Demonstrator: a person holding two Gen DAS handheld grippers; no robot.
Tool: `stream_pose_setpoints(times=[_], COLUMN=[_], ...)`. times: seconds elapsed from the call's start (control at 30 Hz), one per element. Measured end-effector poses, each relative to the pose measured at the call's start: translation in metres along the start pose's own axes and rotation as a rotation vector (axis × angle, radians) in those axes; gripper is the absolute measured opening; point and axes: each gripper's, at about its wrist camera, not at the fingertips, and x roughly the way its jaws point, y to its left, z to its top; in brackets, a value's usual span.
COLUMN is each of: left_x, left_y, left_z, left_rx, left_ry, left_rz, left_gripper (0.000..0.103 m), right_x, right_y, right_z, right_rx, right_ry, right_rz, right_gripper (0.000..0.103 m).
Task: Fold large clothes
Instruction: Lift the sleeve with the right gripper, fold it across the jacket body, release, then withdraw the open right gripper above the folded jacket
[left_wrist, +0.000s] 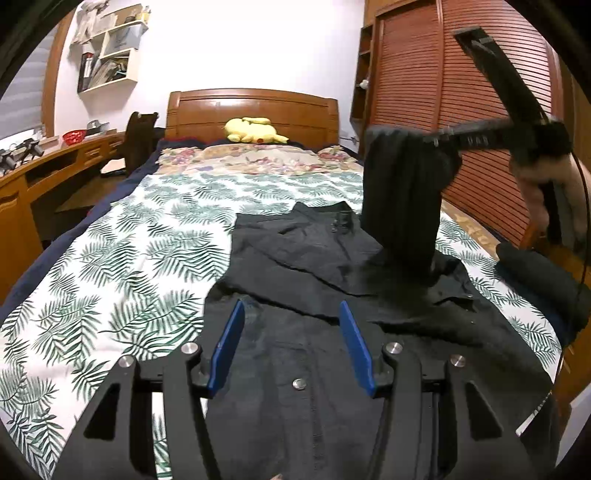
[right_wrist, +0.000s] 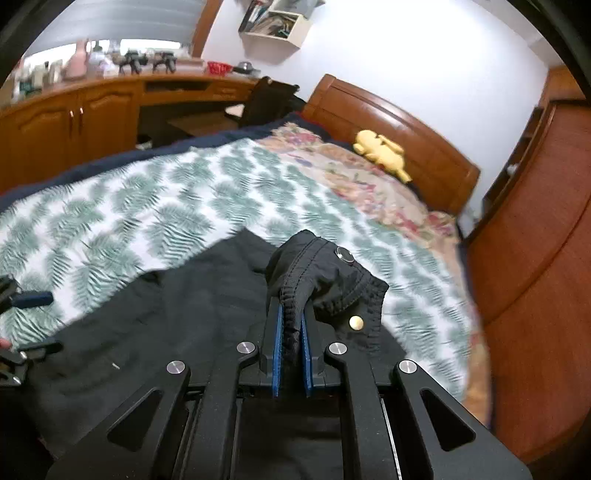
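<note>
A large black shirt with snap buttons lies spread on the fern-print bedspread. My left gripper hovers over its lower front, jaws apart, nothing between the blue pads. My right gripper shows in the left wrist view at the upper right, lifting a sleeve that hangs down from it in a column. In the right wrist view the right gripper is shut on the sleeve cuff, its stitched edge bunched between the blue pads; the rest of the shirt lies below.
A yellow plush toy rests by the wooden headboard. A slatted wooden wardrobe stands right of the bed, a wooden desk and chair left. A person's hand holds the right gripper.
</note>
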Motion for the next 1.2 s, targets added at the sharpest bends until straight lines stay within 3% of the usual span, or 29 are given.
stream_pose_setpoints(times=[0.23,0.5,0.53,0.57,0.63,0.87,1.2], left_x=[0.007,0.013,0.014,0.014,0.014,0.015,0.010], left_y=[0.004,-0.009,-0.009,-0.010,-0.010,-0.005,0.008], left_z=[0.001,0.003,0.003,0.003,0.004,0.001,-0.002], left_rx=[-0.010,0.008,0.009,0.008,0.008,0.002,-0.012], left_ry=[0.009,0.007,0.004,0.001,0.002,0.010,0.013], left_rz=[0.007,0.005,0.006,0.007,0.009,0.027,0.048], left_gripper=[0.053,0.053,0.053,0.053,0.053,0.053,0.053], right_x=[0.016,0.002,-0.002,-0.006,-0.013,0.012,0.100], right_y=[0.023,0.016,0.015,0.014,0.009,0.005,0.015], right_z=[-0.018,-0.031,-0.031,-0.031,-0.031,-0.053,-0.112], right_rx=[0.032,0.073,0.078,0.084,0.103,0.128,0.227], right_ry=[0.016,0.009,-0.004,-0.014,-0.048,0.011,0.173], right_rz=[0.075,0.112,0.113,0.109,0.121,0.112,0.141], right_gripper=[0.006,0.010,0.017,0.034,0.052,0.053,0.050])
